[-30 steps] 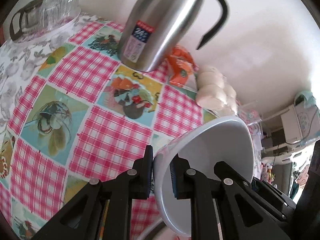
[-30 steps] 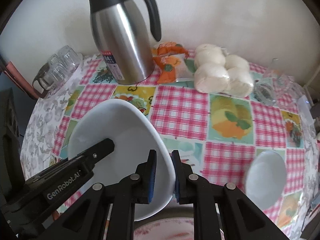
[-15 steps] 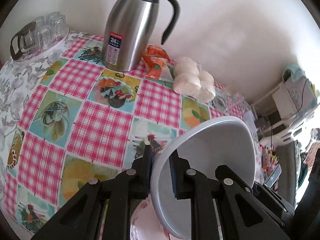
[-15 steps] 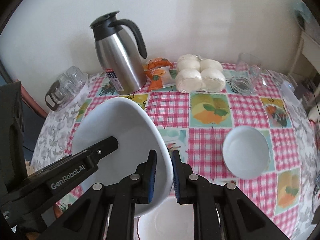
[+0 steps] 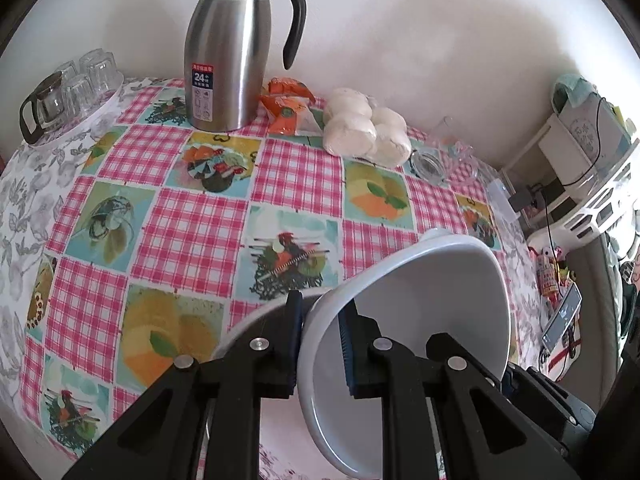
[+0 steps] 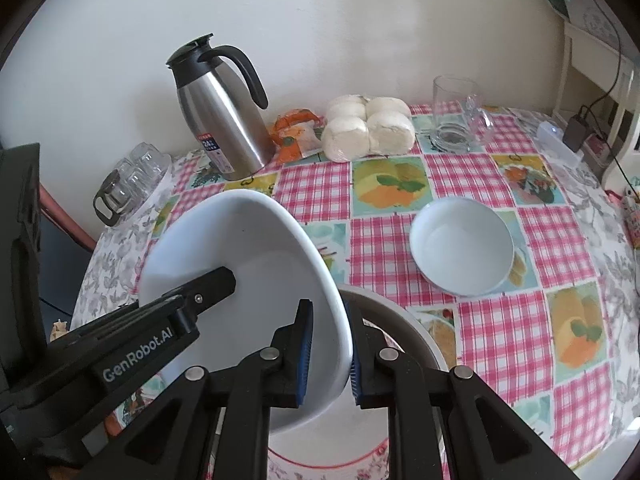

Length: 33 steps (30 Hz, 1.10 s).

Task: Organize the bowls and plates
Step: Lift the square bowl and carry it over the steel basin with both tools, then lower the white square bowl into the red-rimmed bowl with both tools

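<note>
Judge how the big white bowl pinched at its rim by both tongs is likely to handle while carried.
The big white bowl looks rigid: its rim keeps shape under the right tongs and left tongs. Its glossy surface could slip on so narrow a pinch. It hangs tilted above a floral-rimmed plate, so if ceramic, a drop might chip both.

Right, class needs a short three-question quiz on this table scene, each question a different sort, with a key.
1. True or false: both grippers pinch the rim of the large white bowl.
2. What sits directly below that bowl? A) a flower-rimmed plate B) the steel jug C) a tray
3. Fill in: the small white bowl rests on the ___ tablecloth, apart from both grippers.

Key: 1 true: left gripper and right gripper each clamp the rim. 2 A. 3 checked.
</note>
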{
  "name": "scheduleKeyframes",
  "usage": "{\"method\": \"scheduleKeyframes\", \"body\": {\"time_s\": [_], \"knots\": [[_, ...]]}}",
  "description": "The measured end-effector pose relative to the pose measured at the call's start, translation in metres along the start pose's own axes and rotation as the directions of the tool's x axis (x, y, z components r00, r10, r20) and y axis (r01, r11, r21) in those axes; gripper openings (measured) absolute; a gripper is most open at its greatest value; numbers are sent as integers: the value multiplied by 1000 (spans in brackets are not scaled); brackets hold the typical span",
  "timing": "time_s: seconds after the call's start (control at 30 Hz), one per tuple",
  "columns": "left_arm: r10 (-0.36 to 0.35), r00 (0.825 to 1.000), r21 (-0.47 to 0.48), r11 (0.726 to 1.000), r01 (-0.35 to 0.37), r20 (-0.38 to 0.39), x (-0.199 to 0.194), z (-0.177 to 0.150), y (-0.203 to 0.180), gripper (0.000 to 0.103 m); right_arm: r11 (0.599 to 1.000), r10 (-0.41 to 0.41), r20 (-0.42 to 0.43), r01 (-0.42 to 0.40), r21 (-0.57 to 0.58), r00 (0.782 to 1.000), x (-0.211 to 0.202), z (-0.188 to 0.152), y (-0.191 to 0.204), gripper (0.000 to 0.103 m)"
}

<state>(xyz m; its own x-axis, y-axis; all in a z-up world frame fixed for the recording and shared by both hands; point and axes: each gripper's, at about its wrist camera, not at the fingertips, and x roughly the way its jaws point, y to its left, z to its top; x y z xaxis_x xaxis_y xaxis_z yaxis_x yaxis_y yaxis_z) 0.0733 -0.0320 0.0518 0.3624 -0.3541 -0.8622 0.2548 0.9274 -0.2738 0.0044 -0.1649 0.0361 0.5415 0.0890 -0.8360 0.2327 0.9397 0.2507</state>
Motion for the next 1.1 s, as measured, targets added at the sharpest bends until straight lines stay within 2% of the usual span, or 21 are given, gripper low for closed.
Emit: {"method": "scheduleKeyframes", "body": {"time_s": [0.33, 1.1], "knots": [[27, 1000, 41, 999, -27, 12, -8, -13, -13, 17, 1000, 11, 1, -11, 5, 1000, -9, -16, -8, 18], [59, 998, 105, 993, -59, 7, -14, -32, -41, 17, 998, 37, 3, -38, 53, 999, -26, -28, -30, 19]]}}
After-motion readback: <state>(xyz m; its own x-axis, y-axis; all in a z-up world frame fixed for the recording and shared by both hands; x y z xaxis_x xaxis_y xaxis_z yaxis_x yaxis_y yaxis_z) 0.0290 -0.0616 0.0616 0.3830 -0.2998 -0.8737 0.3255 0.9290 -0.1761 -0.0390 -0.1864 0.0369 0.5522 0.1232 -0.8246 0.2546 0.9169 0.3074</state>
